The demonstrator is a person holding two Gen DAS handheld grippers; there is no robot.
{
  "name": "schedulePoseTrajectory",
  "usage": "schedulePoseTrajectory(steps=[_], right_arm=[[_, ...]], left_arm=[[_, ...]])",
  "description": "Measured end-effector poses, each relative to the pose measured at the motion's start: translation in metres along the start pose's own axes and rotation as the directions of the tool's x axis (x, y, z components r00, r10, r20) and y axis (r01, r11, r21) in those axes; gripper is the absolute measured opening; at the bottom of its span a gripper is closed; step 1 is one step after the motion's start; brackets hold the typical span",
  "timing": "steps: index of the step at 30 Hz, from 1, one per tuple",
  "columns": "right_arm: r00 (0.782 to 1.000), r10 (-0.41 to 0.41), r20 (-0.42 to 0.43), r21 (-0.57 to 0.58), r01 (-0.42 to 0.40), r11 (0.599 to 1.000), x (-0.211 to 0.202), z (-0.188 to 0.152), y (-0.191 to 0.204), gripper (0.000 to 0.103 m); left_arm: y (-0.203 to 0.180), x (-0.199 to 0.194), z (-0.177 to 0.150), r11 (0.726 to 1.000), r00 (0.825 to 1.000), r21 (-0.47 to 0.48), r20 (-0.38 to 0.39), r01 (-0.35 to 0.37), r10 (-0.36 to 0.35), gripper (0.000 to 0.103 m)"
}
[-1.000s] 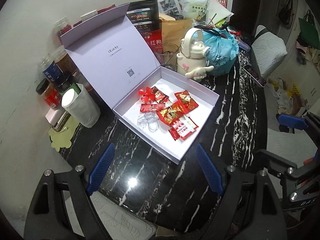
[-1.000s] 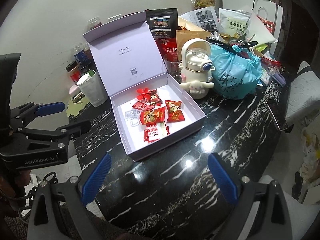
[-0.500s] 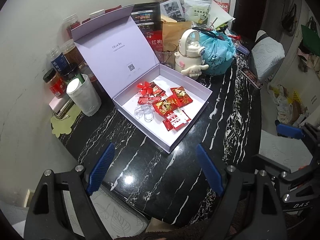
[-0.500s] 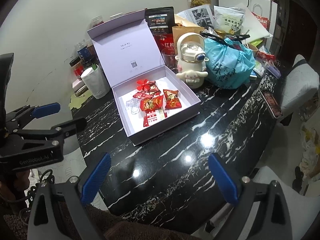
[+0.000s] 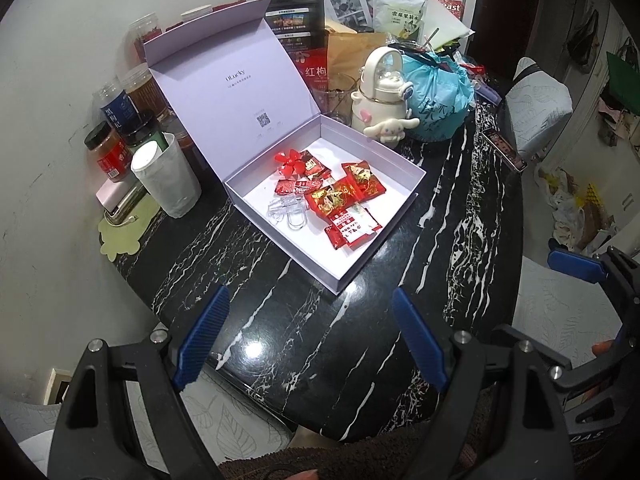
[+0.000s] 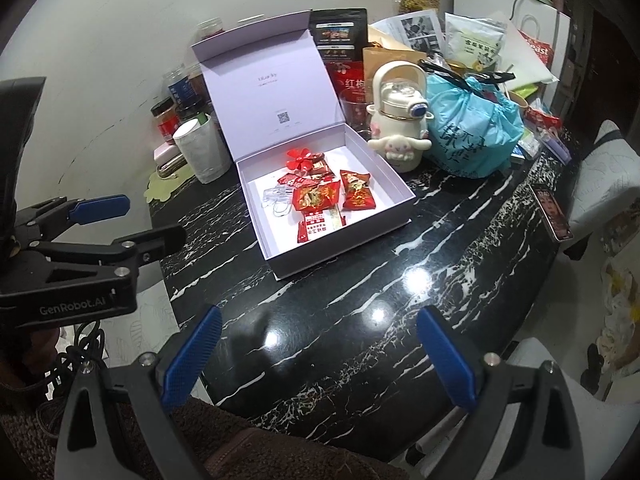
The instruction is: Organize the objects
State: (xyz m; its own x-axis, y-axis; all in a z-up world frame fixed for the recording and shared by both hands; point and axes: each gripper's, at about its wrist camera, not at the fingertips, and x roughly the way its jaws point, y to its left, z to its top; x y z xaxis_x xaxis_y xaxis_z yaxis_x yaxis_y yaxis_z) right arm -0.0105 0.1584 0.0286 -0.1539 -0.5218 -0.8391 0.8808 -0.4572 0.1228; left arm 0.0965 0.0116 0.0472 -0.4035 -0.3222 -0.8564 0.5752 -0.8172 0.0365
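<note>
— While both tools hover above the near edge of the black marble table (image 5: 320, 344), what sits at the far left of the left wrist view?

— Spice jars (image 5: 110, 152) stand against the wall at left, with a white cup (image 5: 166, 178) just in front of them and a pale green coaster (image 5: 124, 228) below.

— And moving toward the centre?

— A lavender gift box (image 5: 280, 240) lies open, its lid (image 5: 232, 92) propped upright behind it. Inside the tray are a red bow (image 5: 290, 160), clear clips (image 5: 290, 212) and several red snack packets (image 5: 340, 196), all bunched together in the middle.

— What lies to the right of the box?

— A cream cartoon bottle (image 5: 384, 96) stands just beside the box's far corner, touching a knotted teal plastic bag (image 5: 436, 92). Paper bags and pouches crowd the top of the frame behind them. A phone (image 5: 504, 148) rests near the table's right rim.

— How do the tools stand?

— The left gripper (image 5: 310, 340) fills the lower frame, blue pads spread wide with only bare table between them. The right gripper (image 6: 318, 354), at the bottom of its own view, is likewise spread apart and holds nothing. Each appears at the edge of the other's picture.
</note>
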Motion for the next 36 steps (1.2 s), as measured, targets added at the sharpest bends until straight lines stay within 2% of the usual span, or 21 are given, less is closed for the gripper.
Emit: schedulePoseTrajectory(steps=[36], right_arm=[[1.0,-0.013,-0.021,-0.02,0.012,1.0,0.0061,0.0023,0.0046,0.099]], left_arm=[[0.0025,0.0101,-0.0053,0.999,0.999,-0.011,-0.039,0.037,-0.037,0.083]])
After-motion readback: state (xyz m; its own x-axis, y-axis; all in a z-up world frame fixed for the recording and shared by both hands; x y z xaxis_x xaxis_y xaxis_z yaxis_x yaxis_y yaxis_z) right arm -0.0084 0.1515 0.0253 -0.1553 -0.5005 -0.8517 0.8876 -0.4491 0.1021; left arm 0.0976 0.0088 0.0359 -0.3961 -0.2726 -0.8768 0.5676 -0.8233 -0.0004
